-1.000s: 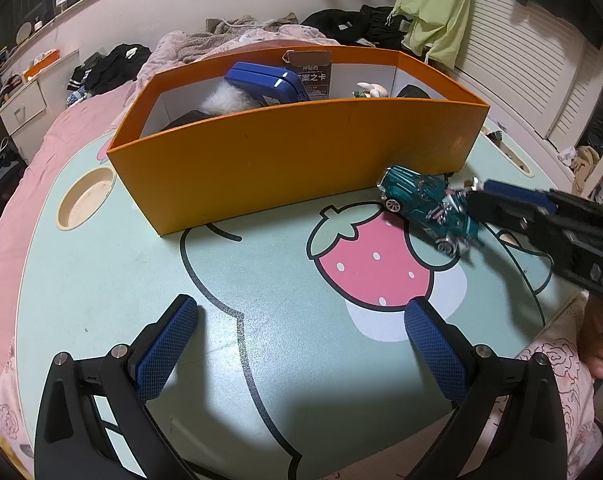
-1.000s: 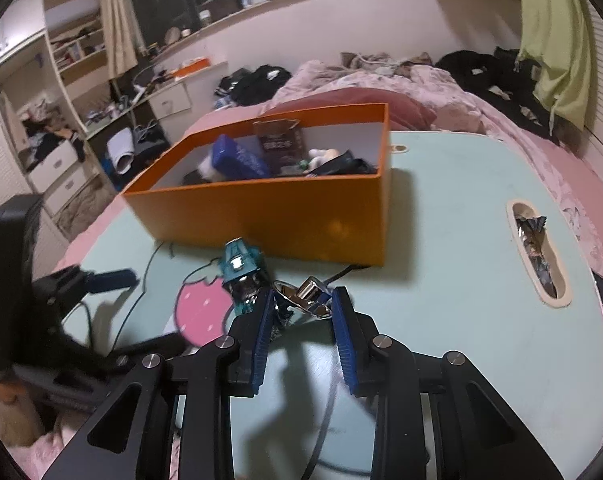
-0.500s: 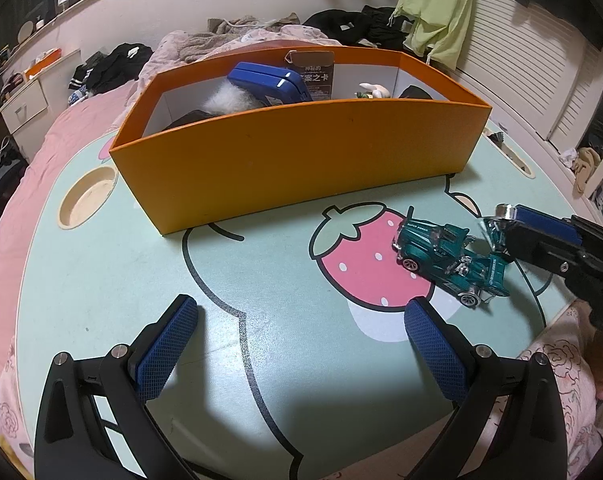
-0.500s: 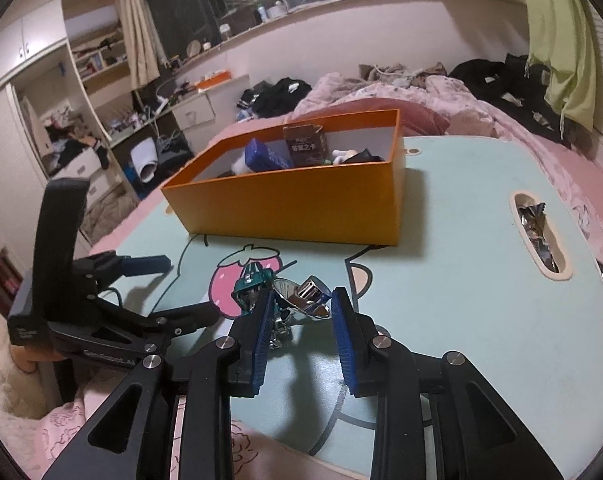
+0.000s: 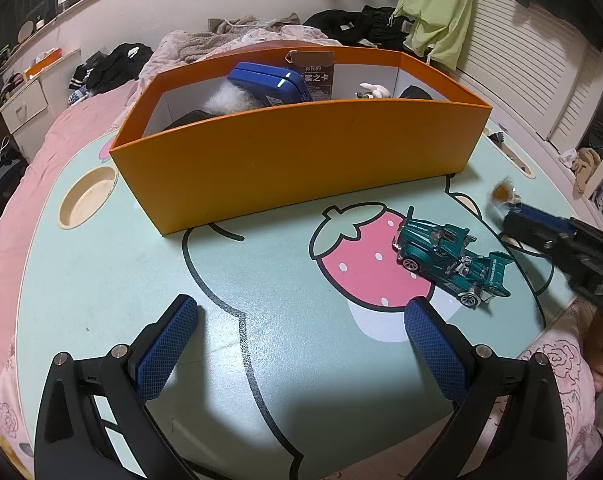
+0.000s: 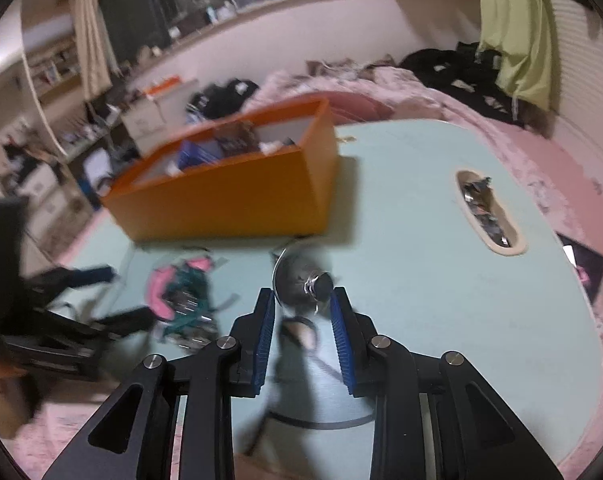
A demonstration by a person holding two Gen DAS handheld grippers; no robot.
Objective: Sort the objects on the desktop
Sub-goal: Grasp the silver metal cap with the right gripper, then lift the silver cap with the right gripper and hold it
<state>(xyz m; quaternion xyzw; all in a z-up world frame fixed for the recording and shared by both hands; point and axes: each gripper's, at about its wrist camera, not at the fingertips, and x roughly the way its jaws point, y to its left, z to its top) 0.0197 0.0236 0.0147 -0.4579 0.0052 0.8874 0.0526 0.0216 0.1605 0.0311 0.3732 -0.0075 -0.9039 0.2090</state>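
Observation:
An orange box (image 5: pixel 301 160) stands at the back of the mint table (image 5: pixel 101 280) and holds several items, among them a blue case (image 5: pixel 267 84). A teal toy car (image 5: pixel 449 256) lies on the printed strawberry, free of both grippers. My left gripper (image 5: pixel 301 306) hangs open over the table's near part with nothing between its fingers. My right gripper (image 6: pixel 301 295) is at the right; its jaws are closing on a small shiny metal object (image 6: pixel 301 280), held just above the table. The right wrist view is blurred, with the box (image 6: pixel 229 200) and car (image 6: pixel 185 296) to its left.
A round cup recess (image 5: pixel 87 200) sits in the table's left side, and a long slot (image 6: pixel 489 212) with scraps on the right. Pink bedding (image 5: pixel 5 240) surrounds the table. A hand (image 5: pixel 597 344) shows at the right edge.
The car has slid from near the box onto the strawberry and stayed there. My right gripper has drawn back to the right with the metal object. The left gripper has not moved.

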